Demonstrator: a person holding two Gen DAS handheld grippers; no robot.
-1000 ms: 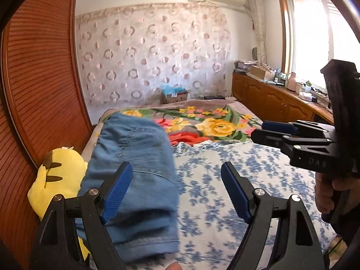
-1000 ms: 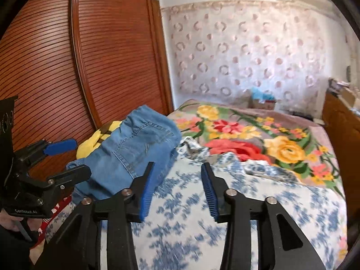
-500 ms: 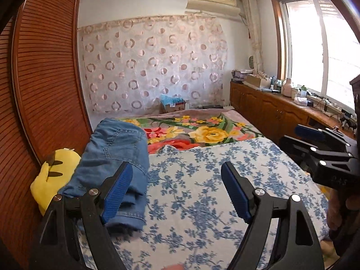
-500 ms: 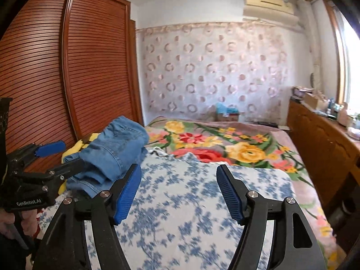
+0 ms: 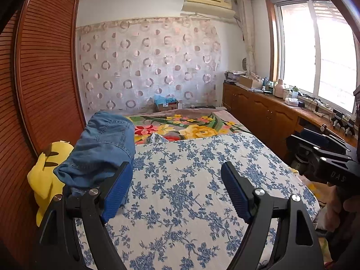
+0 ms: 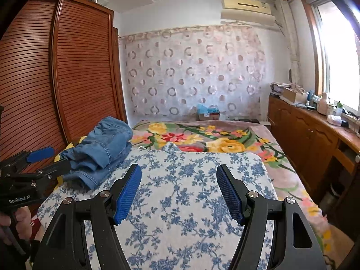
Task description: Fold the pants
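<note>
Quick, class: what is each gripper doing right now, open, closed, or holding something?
Left gripper: open, holding nothing.
Right gripper: open, holding nothing; its fingers have just been opening.

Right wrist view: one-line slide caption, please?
Open right tool over the blue-flowered white bedspread; folded blue denim pants lie at the bed's left edge.

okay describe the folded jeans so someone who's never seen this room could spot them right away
Find the bed beside the slatted wooden wardrobe. On its wardrobe side lie the folded jeans, partly on a yellow plush toy. They are the only plain blue denim among flowered bedding.
</note>
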